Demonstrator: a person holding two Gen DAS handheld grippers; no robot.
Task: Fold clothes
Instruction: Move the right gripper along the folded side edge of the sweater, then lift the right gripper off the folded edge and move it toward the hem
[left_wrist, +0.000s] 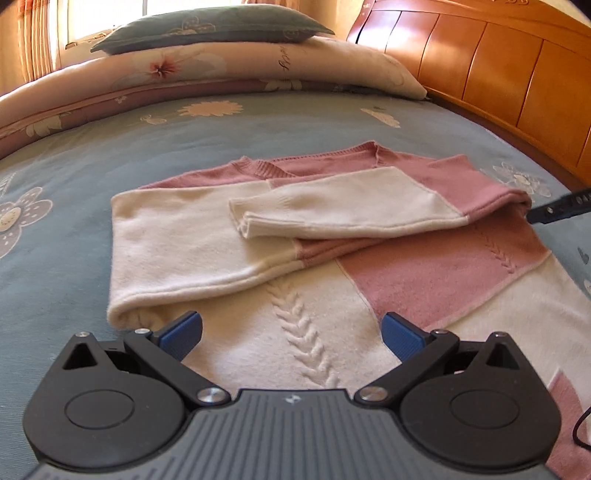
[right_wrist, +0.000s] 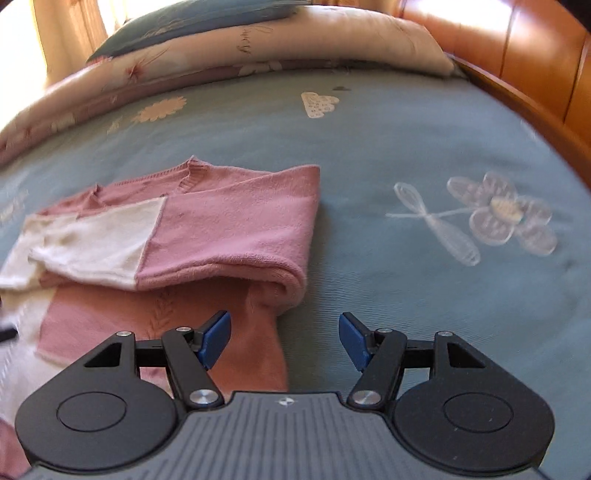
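A pink and cream knit sweater (left_wrist: 332, 236) lies flat on the bed, both sleeves folded across its chest. My left gripper (left_wrist: 291, 332) hovers open over the cream lower part with the cable pattern, nothing between its blue pads. In the right wrist view the same sweater (right_wrist: 207, 236) fills the left half, its pink folded sleeve rolled at the right edge. My right gripper (right_wrist: 284, 338) stands open above the sweater's right edge and the bedsheet, holding nothing. A dark tip of the right gripper (left_wrist: 557, 208) shows at the right side of the left wrist view.
The blue-grey flowered bedsheet (right_wrist: 424, 147) spreads around the sweater. Folded quilt and pillows (left_wrist: 207, 62) lie stacked at the far side. A wooden headboard (left_wrist: 498, 66) runs along the right. A black cable (left_wrist: 581, 424) hangs at the lower right.
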